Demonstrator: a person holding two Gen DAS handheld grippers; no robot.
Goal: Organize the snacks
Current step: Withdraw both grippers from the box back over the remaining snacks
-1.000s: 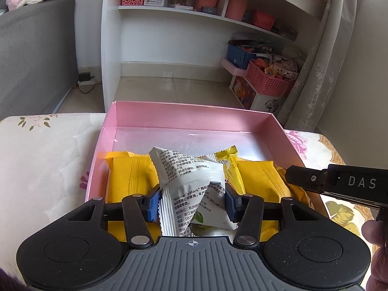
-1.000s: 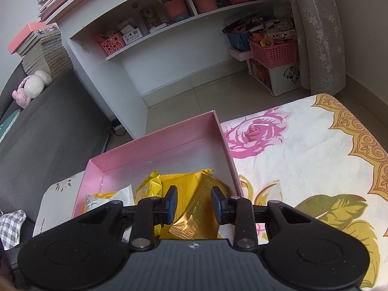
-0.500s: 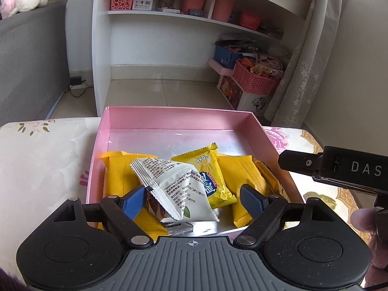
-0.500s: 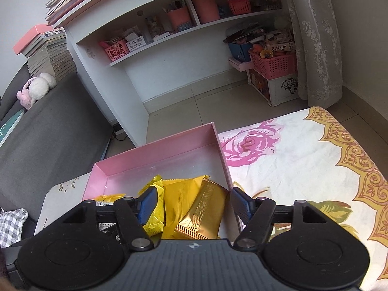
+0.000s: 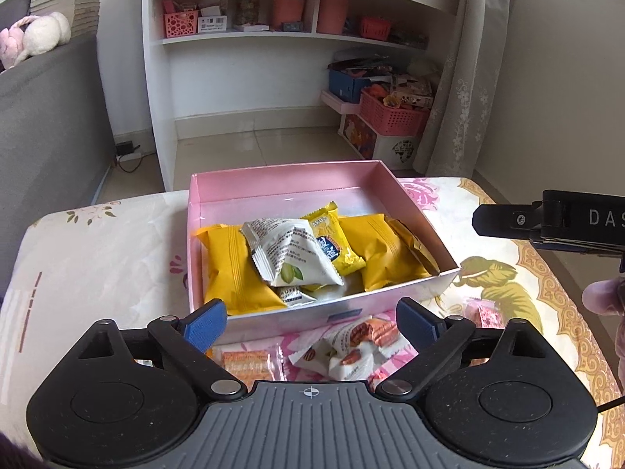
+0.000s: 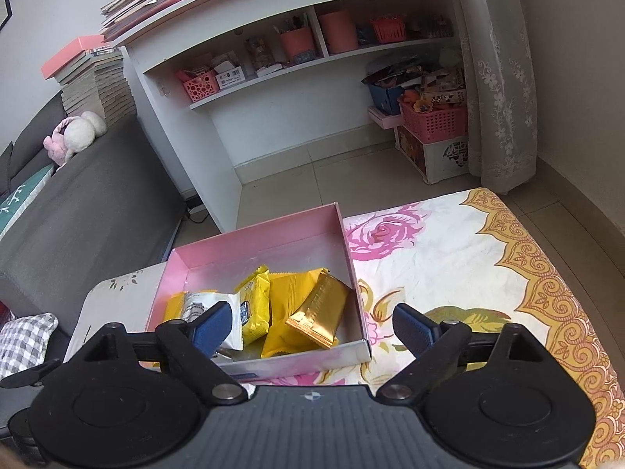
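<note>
A pink box (image 5: 287, 187) (image 6: 273, 234) on the flowered table holds several snack packets. A white printed packet (image 5: 291, 254) lies on top of yellow ones (image 5: 234, 269), and a gold packet (image 6: 318, 308) leans near the right wall. My left gripper (image 5: 312, 322) hangs above the box's near edge, jaws opening wide with nothing between them. My right gripper (image 6: 312, 326) also hovers over the near edge, jaws opening and empty. On the cloth in front of the box lie a white pecan packet (image 5: 347, 348), an orange-striped one (image 5: 246, 363) and a pink one (image 5: 482, 314).
The right gripper's black body (image 5: 547, 224) and a hand (image 5: 603, 297) show at the right of the left wrist view. A grey sofa (image 6: 78, 211) stands left of the table. White shelves (image 5: 242, 58) and pink baskets (image 5: 390, 117) stand beyond on the tiled floor.
Both grippers let go: the left released the white packet, the right the gold packet, both left in the box. Both have opened wide, risen and pulled back toward the box's near edge.
</note>
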